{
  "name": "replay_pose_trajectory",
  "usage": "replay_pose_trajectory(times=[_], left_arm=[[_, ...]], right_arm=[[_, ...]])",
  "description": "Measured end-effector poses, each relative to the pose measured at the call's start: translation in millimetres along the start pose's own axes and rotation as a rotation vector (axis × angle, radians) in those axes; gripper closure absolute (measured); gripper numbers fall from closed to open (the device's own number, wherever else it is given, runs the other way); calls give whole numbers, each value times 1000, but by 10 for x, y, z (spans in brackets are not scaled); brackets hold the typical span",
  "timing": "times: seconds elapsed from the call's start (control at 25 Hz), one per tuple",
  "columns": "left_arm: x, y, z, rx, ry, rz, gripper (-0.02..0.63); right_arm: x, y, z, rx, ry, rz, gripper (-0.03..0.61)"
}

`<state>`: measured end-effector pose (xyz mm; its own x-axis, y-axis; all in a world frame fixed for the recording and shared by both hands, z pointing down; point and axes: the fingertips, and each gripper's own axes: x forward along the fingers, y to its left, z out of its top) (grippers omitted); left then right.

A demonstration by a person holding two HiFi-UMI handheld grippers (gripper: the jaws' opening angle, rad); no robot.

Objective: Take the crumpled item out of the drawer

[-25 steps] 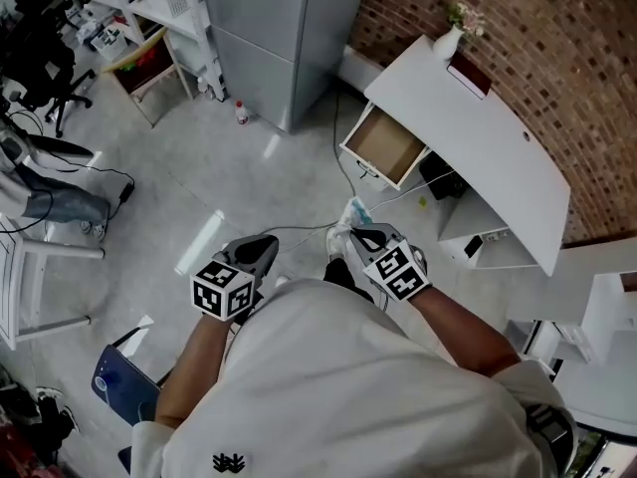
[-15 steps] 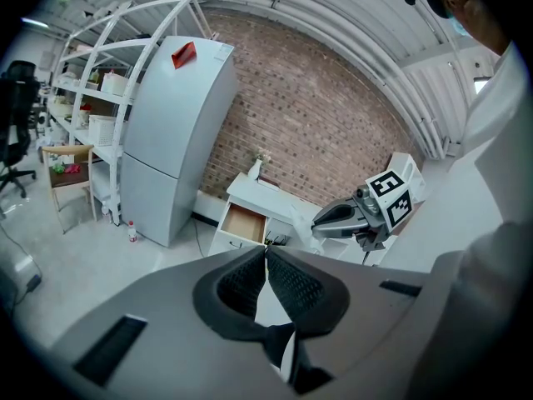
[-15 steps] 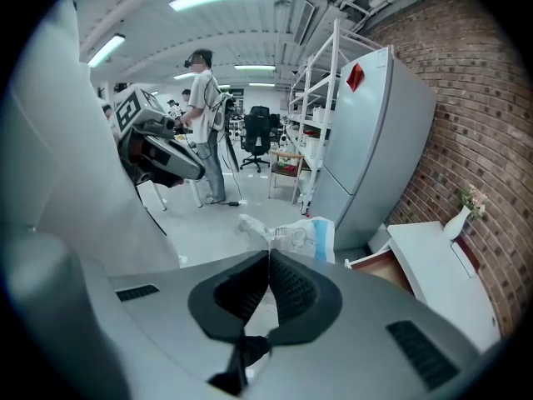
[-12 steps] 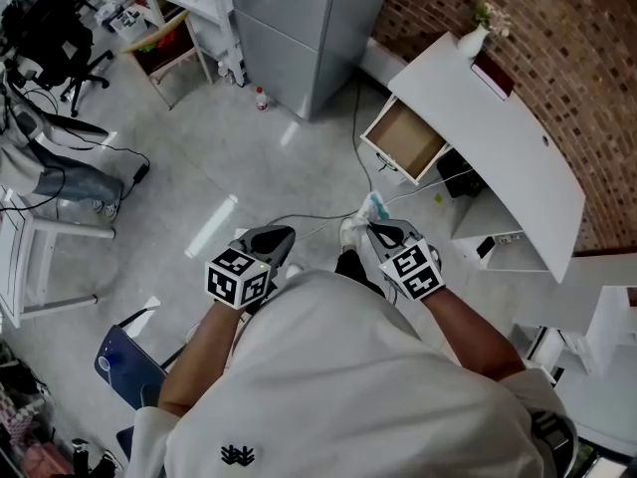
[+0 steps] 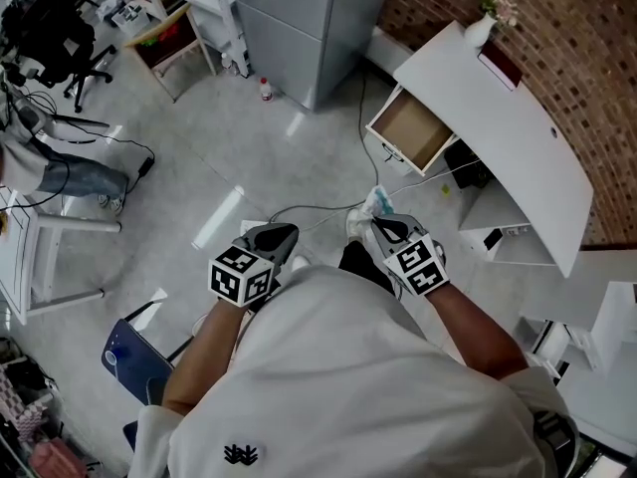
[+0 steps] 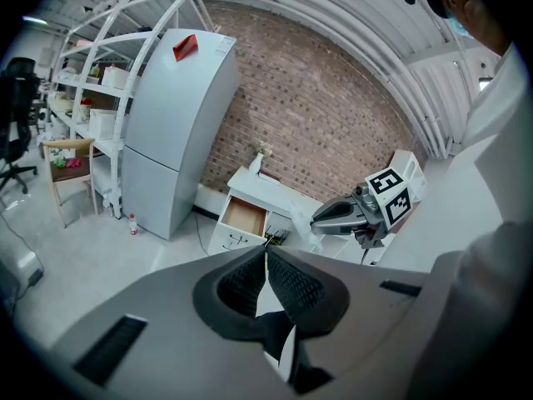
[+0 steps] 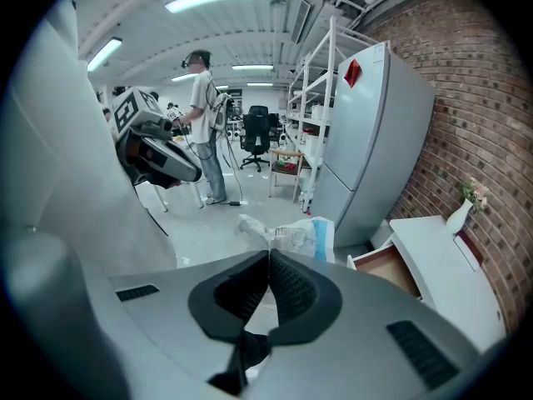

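Observation:
My right gripper (image 5: pixel 376 221) is shut on a crumpled white and blue wrapper (image 5: pixel 375 203), which sticks out past the jaw tips (image 7: pixel 289 233). It hangs in the air above the floor, well away from the open wooden-bottomed drawer (image 5: pixel 411 131) of the white desk (image 5: pixel 498 118). In the right gripper view the drawer (image 7: pixel 390 268) lies below and to the right, and looks bare inside. My left gripper (image 5: pixel 276 239) is shut with nothing between its jaws (image 6: pixel 266 257), level with the right one and to its left.
A grey cabinet (image 5: pixel 299 18) stands left of the desk. A white vase (image 5: pixel 481 30) sits on the desk's far end. Cables (image 5: pixel 318 207) run across the grey floor. Shelving (image 5: pixel 189 8), a chair (image 5: pixel 55 48) and a standing person (image 7: pixel 204 123) are farther off.
Both grippers held their pose close to my body while the view shifted; the desk and drawer slid slightly right and upward in the head view. The wrapper stays pinched.

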<state>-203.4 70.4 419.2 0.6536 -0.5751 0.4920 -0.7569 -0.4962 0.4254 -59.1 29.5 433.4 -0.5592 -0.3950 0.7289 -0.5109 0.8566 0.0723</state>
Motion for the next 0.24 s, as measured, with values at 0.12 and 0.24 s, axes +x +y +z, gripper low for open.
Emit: replay_pose_trajectory(times=[0.12, 0.24], left_arm=[[40, 26, 20, -2, 1, 5, 588], [106, 46, 42, -4, 0, 10, 588]], right_arm=[[31, -69, -33, 7, 5, 0, 549], [68, -183, -87, -5, 8, -11, 549]])
